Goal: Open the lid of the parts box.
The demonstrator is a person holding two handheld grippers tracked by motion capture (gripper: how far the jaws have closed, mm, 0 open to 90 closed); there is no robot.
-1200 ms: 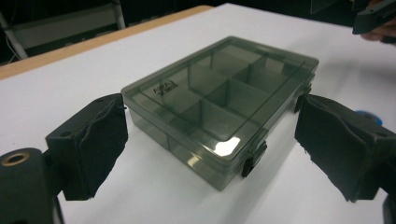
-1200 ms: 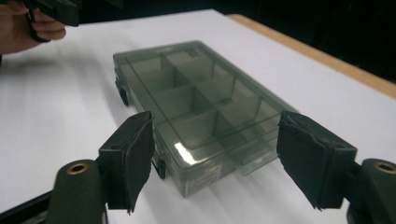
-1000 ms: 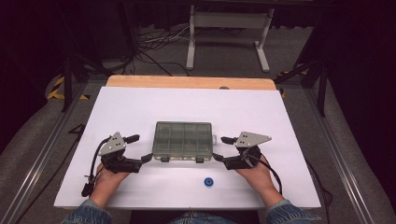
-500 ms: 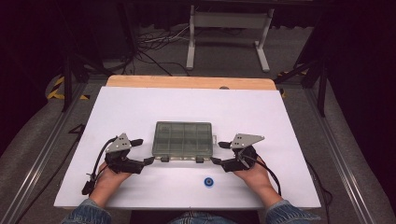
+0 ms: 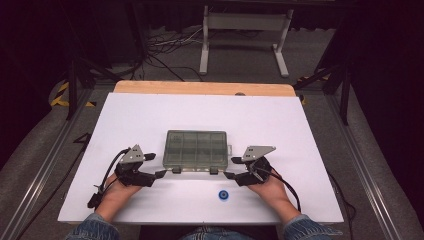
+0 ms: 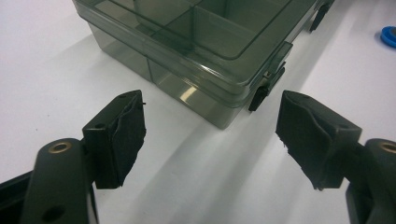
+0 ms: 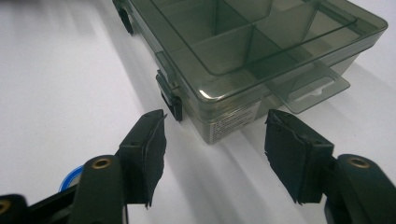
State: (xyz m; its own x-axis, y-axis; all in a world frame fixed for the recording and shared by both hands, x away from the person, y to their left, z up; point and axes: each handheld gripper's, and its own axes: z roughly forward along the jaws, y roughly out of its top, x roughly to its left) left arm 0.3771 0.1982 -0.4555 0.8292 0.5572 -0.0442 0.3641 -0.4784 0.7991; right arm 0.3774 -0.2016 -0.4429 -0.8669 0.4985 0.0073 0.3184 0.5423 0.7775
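Note:
A smoky clear compartment box (image 5: 196, 149) lies shut in the middle of the white table (image 5: 150, 115), with two black latches on its near side. My left gripper (image 5: 156, 165) faces its front left corner. Its jaws are open and have just been closing, and the corner and a latch (image 6: 266, 88) sit just beyond the pads (image 6: 126, 135), untouched. At the front right corner my right gripper (image 5: 231, 167) is also open and has just been closing. That corner, with its label and the other latch (image 7: 170, 98), stands ahead of its gap (image 7: 215, 121).
A small blue ring-shaped piece (image 5: 223, 195) lies on the table between my hands, near the front edge. It also shows as a small blue ring (image 6: 388, 35) in the left gripper view. A hang tab (image 7: 310, 88) juts from the box's right end. Beyond the table stand a stand's legs (image 5: 242, 45) and floor cables.
Both grippers have edged inward toward the box's front corners. The jaws of each stand a little narrower than before. The box and the blue piece have not moved.

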